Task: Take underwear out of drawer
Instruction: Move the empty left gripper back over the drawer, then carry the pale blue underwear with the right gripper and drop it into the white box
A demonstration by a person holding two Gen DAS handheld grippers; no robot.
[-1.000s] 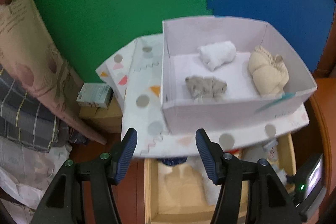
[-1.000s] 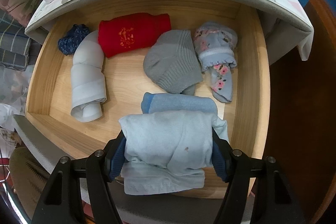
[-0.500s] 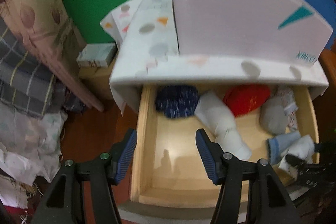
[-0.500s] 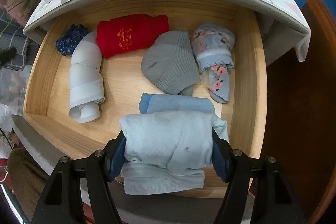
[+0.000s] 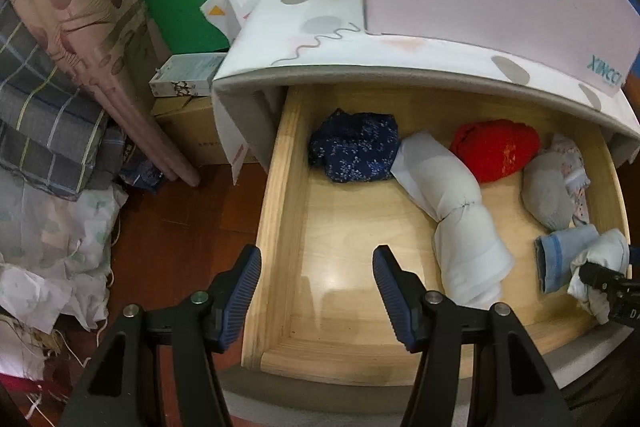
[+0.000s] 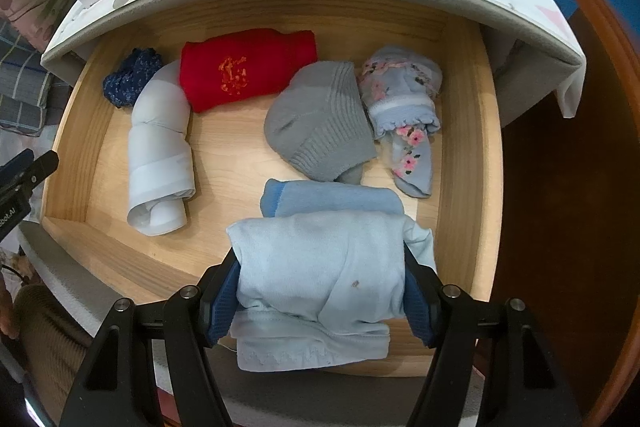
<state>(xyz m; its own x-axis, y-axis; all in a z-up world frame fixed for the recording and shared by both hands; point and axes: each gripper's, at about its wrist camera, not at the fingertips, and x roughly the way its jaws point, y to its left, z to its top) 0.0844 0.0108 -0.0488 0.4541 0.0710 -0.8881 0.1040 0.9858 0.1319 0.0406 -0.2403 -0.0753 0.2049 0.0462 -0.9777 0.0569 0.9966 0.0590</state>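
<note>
- Left wrist view: your left gripper (image 5: pixel 316 291) hangs open and empty over the drawer's (image 5: pixel 276 227) left wall; guide it inward toward the white roll (image 5: pixel 452 211) before closing.
- Right wrist view: your right gripper (image 6: pixel 322 303) clamps the pale blue underwear (image 6: pixel 324 275) at the drawer's front; lift straight up, clearing the front edge.

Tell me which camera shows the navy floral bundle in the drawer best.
The left wrist view: the navy floral bundle lies fully exposed in the drawer's back corner. The right wrist view shows it small near the edge, partly hidden behind the white roll.
</note>
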